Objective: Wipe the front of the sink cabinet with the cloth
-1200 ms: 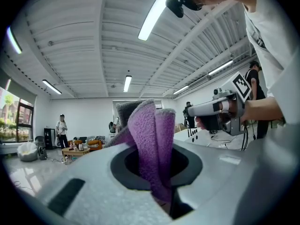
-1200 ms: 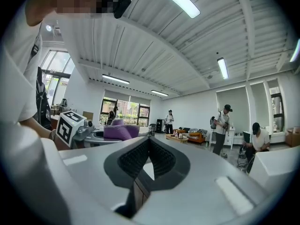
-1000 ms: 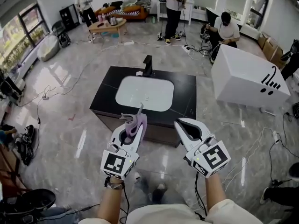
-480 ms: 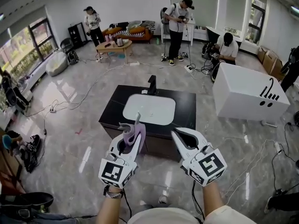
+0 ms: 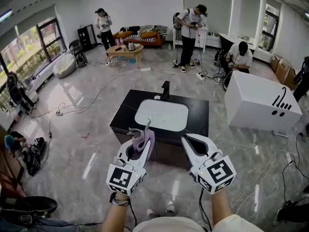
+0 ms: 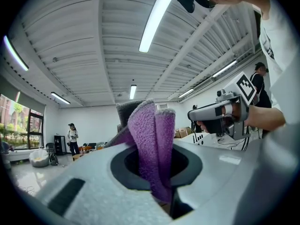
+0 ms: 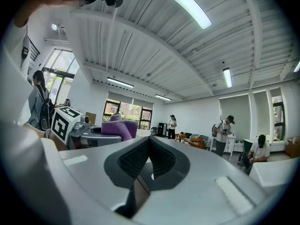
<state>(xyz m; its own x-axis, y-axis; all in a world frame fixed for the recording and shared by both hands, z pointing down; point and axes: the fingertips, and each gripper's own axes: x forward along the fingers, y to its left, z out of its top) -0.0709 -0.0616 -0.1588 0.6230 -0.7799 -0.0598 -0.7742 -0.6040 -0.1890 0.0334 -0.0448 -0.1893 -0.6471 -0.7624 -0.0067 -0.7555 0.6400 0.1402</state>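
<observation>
Near left: left gripper (image 5: 136,141) raised, jaws pinched on a purple cloth (image 6: 151,144), with folds standing up out of the grip. Held in the air, short of the sink cabinet (image 5: 166,152) and touching no part of it.

Centre, just beyond both tools: dark countertop with white basin (image 5: 161,115), and black faucet (image 5: 165,90) at the far edge. Brown front panel facing near, partly hidden behind the grippers.

Near right: right gripper (image 5: 195,146), jaws pressed together on nothing, likewise in the air.

Far right: large white box (image 5: 260,105) on the marble floor, well apart from the cabinet.

Judged as the approach step, with wiping not yet begun. Next: bring the left gripper down and forward, press the cloth flat against the front panel, then sweep across it. Likely to call for a crouch or a steep downward reach, given a low, vertical panel. Worth keeping the pinch firm against the drag of the wipe.
</observation>
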